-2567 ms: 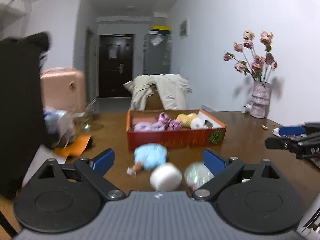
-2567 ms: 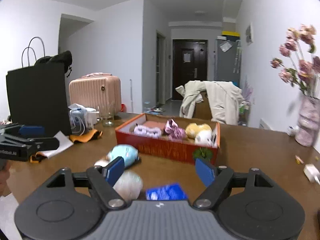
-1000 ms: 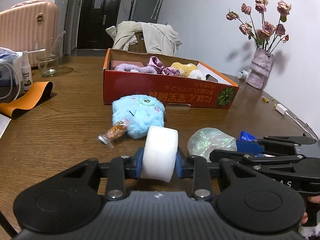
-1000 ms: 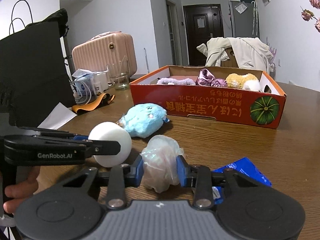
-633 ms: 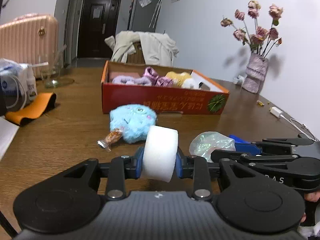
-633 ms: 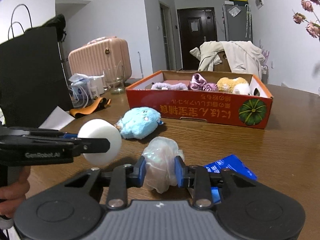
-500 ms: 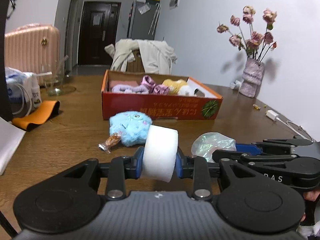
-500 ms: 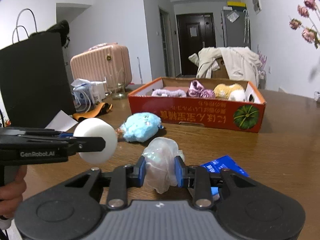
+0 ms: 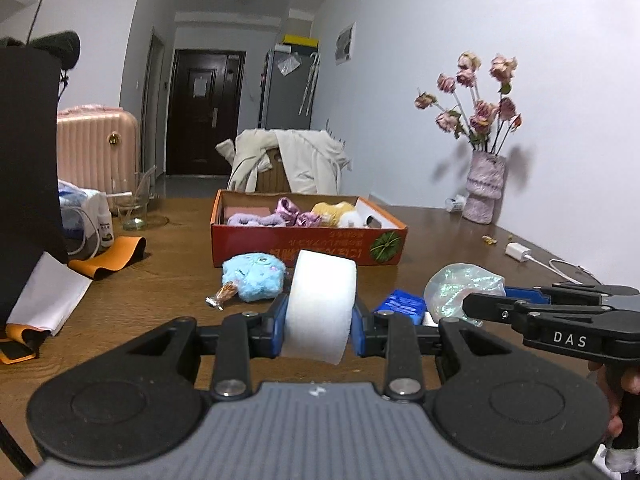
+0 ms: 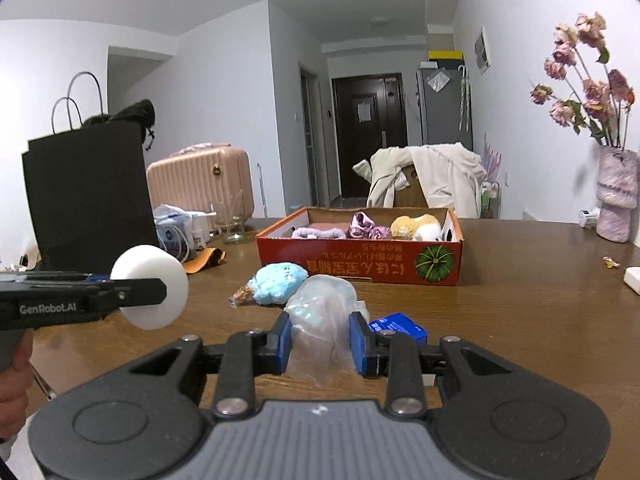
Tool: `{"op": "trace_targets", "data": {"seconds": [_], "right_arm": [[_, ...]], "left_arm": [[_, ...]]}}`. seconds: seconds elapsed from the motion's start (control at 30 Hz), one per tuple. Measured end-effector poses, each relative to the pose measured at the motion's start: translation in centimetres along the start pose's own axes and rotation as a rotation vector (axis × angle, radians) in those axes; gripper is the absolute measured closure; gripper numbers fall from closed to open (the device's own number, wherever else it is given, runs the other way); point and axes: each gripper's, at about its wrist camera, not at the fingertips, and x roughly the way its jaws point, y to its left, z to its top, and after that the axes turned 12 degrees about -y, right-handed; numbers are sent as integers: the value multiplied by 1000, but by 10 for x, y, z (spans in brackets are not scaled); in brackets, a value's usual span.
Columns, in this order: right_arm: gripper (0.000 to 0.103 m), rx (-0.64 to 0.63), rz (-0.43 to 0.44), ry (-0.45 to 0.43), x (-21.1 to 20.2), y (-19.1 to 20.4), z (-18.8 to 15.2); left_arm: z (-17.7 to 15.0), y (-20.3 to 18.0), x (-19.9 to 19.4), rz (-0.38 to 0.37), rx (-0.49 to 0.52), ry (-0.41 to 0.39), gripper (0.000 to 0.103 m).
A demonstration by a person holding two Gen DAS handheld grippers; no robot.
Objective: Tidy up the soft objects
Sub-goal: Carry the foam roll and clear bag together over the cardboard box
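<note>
The left gripper [image 9: 319,316] jaws clench a white foam roll [image 9: 321,306]; the right gripper [image 10: 319,342] jaws grip a crinkly iridescent bundle [image 10: 320,312]. Both loads have risen off the tabletop [image 10: 520,320] since a second ago, so they look bound for the red box [image 10: 360,266] mid-tabletop. Only the left view shows a charger cable [image 9: 536,258] near the right edge.

This is a home, probably a living and dining room of a flat. The brown wooden surface [image 9: 440,232] carries a purple vase with dried pink roses [image 9: 482,184]. Behind it a chair is covered with a cream jacket [image 10: 432,176]. A pink ribbed hard suitcase [image 10: 200,184] stands beside the wall, and a corridor leads to a dark entrance door [image 10: 368,136] near a grey fridge [image 10: 444,104].
</note>
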Motion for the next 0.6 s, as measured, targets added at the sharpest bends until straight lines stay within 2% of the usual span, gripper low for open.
{"op": "trace_targets", "data": {"seconds": [0.23, 0.6], "right_arm": [[74, 2, 3, -32, -23, 4, -2], [74, 3, -9, -40, -23, 3, 0]], "left_arm": [[0, -12, -22, -8, 14, -28, 72], [3, -11, -21, -9, 14, -36, 72]]}}
